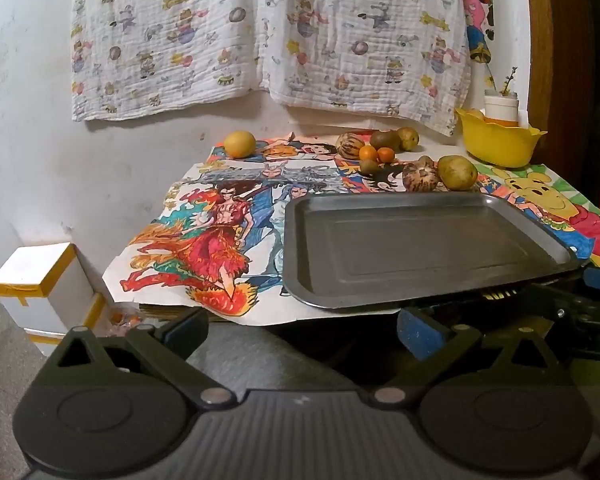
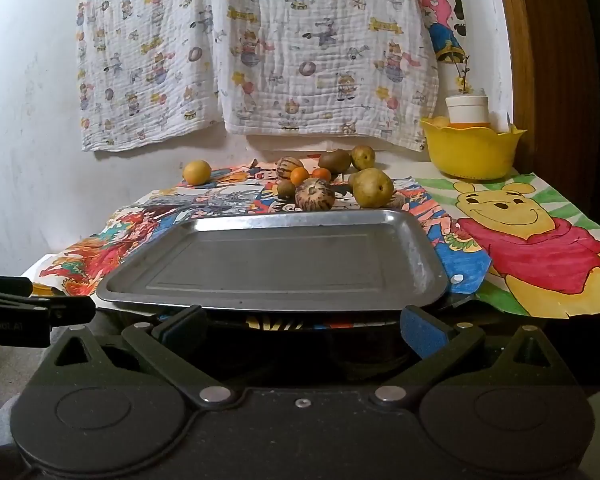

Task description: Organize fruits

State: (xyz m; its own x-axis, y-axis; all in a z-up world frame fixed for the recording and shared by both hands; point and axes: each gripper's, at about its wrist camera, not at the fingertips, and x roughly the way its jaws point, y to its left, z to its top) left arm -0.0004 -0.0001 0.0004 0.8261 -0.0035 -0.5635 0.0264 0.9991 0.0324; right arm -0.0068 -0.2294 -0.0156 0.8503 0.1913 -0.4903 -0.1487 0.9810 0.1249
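A bare steel tray [image 1: 420, 248] [image 2: 284, 256] lies at the near edge of a table covered with coloured drawings. Behind it sit loose fruits: a large yellow-green pear [image 1: 457, 173] [image 2: 373, 187], a striped brown melon-like fruit [image 1: 419, 176] [image 2: 314, 194], small oranges [image 1: 368, 153] [image 2: 299, 175], kiwis [image 1: 385, 140] [image 2: 334, 160] and a lone yellow fruit [image 1: 240, 144] [image 2: 196, 172] far left. My left gripper [image 1: 302, 334] is open, off the table's front left. My right gripper [image 2: 302, 330] is open, just before the tray's front rim. Nothing lies between either pair of fingers.
A yellow bowl [image 1: 498, 142] [image 2: 471, 151] holding a white jar stands at the back right corner. A patterned cloth [image 1: 268, 36] hangs on the wall behind. White boxes with yellow tape [image 1: 40, 280] stand on the floor at the left. A wooden frame borders the right.
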